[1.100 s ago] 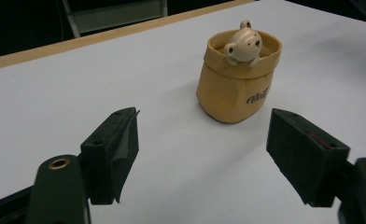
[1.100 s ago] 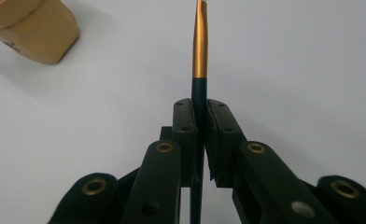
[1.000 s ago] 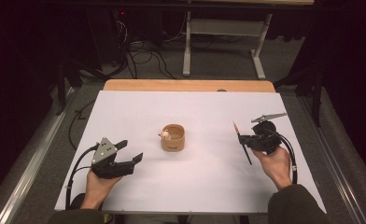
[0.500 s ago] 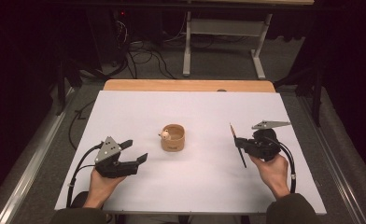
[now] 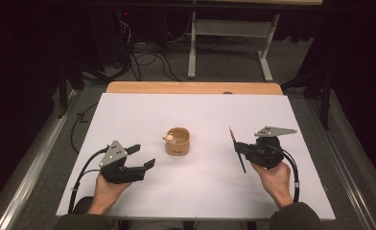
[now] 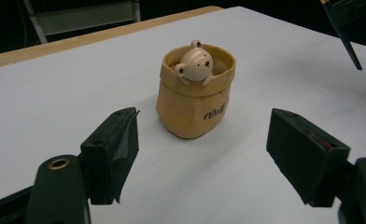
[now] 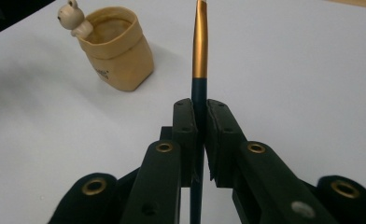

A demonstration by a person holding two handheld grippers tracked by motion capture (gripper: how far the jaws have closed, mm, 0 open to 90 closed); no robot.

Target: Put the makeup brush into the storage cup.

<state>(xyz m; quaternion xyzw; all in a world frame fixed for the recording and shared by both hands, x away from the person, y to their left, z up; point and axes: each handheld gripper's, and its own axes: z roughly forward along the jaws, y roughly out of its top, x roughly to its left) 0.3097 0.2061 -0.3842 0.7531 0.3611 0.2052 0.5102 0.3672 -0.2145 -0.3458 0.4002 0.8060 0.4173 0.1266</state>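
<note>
Right gripper (image 7: 199,112) pinching a slim dark-handled, gold-ferruled brush (image 7: 200,56)
Brush held above the white bench (image 5: 195,201), right of the tan bear-topped pot (image 5: 177,141); left gripper (image 6: 202,154) spread wide, empty, facing it

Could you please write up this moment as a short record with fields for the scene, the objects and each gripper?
surface: white table with a wooden strip along its far edge
container: tan cup with a small bear figure at its rim, upright, mid-table, apparently empty
tool: dark brush with a gold ferrule
right gripper: shut on the brush handle, right of the cup
left gripper: open, holding nothing, jaws facing the cup from the left
</note>
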